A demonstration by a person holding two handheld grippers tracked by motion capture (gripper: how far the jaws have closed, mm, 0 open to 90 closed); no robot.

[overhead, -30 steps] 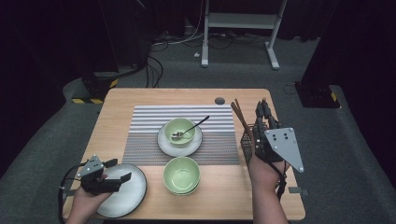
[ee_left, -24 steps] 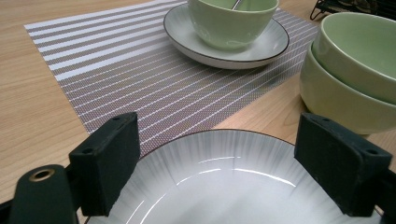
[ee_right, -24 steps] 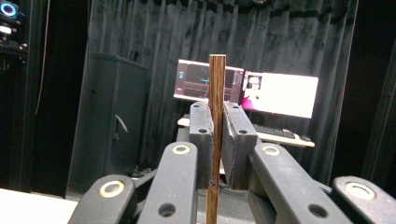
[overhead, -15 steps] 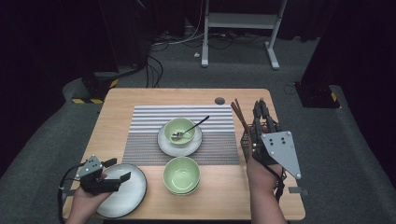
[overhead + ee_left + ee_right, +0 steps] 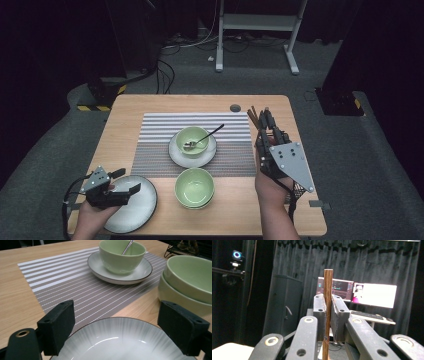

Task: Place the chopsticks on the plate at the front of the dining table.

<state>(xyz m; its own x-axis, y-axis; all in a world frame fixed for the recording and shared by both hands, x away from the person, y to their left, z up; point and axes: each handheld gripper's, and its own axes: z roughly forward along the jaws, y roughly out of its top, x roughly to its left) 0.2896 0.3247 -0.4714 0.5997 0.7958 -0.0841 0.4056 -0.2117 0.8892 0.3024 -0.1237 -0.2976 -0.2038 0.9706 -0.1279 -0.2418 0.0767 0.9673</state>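
Over at the right side of the high view, the right gripper [image 5: 267,120] points away across the wooden table [image 5: 150,107], its jaws pressed together on a brown chopstick [image 5: 252,116] that pokes out past their tips toward the upper middle of the frame. In the right gripper view that chopstick [image 5: 327,305] stands upright in the centre, pinched between the two black pads and rising above them. At the lower left of the high view, the left gripper [image 5: 125,187] lies over the grey plate [image 5: 135,212], jaws spread wide and gripping nothing. In the left gripper view the plate's near rim [image 5: 120,322] sits between and below the two open pads.
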